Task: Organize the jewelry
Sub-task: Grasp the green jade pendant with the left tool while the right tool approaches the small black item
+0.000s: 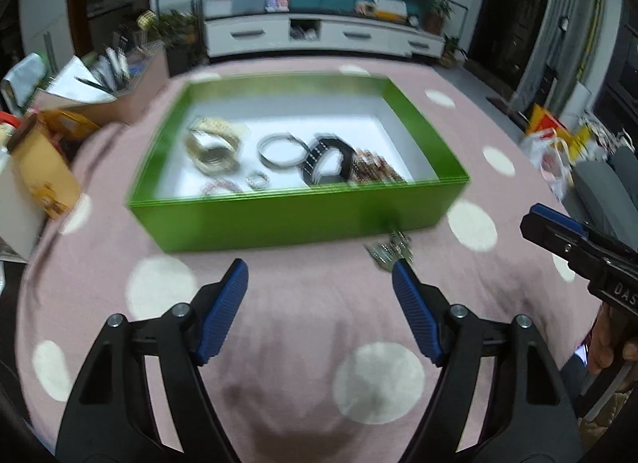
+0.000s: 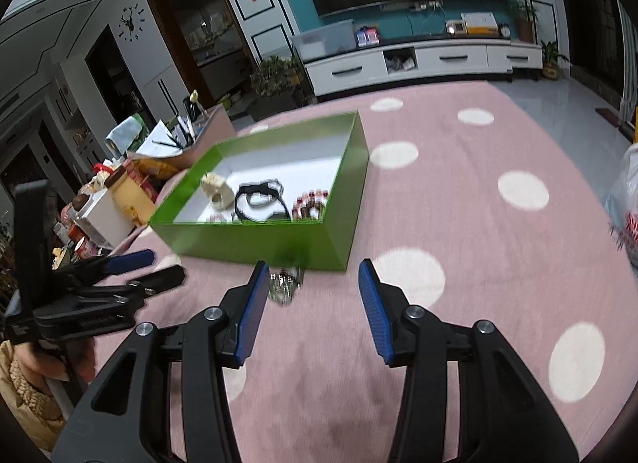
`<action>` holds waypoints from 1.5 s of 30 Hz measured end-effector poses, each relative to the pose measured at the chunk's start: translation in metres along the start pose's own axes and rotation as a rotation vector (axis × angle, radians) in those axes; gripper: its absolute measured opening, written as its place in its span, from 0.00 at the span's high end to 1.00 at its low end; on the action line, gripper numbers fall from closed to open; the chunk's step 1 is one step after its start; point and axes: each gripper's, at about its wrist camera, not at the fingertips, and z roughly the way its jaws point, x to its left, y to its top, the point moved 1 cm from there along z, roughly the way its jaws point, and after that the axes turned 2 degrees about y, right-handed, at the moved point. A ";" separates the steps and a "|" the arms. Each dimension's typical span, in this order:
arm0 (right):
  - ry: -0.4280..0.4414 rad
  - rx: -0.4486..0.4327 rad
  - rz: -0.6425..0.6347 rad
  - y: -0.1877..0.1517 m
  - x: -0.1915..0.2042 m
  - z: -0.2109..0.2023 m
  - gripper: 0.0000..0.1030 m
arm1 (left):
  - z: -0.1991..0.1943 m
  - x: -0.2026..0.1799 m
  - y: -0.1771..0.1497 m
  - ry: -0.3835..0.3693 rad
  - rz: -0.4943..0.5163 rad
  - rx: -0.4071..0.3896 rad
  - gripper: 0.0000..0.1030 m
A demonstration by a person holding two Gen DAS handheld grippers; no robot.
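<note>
A green box (image 1: 295, 220) with a white inside stands on the pink dotted cloth; it also shows in the right wrist view (image 2: 259, 242). Inside lie cream bangles (image 1: 213, 146), a silver ring bracelet (image 1: 279, 150), a black band (image 1: 327, 160) and red bead strings (image 1: 375, 168). A small silver jewelry piece (image 1: 390, 250) lies on the cloth just in front of the box, also in the right wrist view (image 2: 284, 283). My left gripper (image 1: 319, 283) is open and empty, the piece by its right fingertip. My right gripper (image 2: 313, 283) is open and empty, the piece near its left fingertip.
Cartons, a pen holder and jars (image 1: 60, 124) crowd the table's left edge. A plastic bag (image 2: 626, 216) sits at the right edge. A white TV cabinet (image 1: 319, 34) stands beyond the table. The right gripper shows in the left wrist view (image 1: 566, 232).
</note>
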 end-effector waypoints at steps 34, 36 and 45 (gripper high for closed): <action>0.031 0.070 0.030 -0.018 -0.010 0.028 0.54 | 0.051 -0.037 0.004 -0.111 0.094 0.007 0.93; 0.040 0.076 0.019 -0.019 -0.005 0.030 0.54 | 0.043 -0.035 0.006 -0.110 0.108 0.004 0.93; 0.075 0.112 -0.031 -0.021 0.012 0.043 0.54 | 0.023 -0.018 0.003 -0.105 0.093 -0.009 0.93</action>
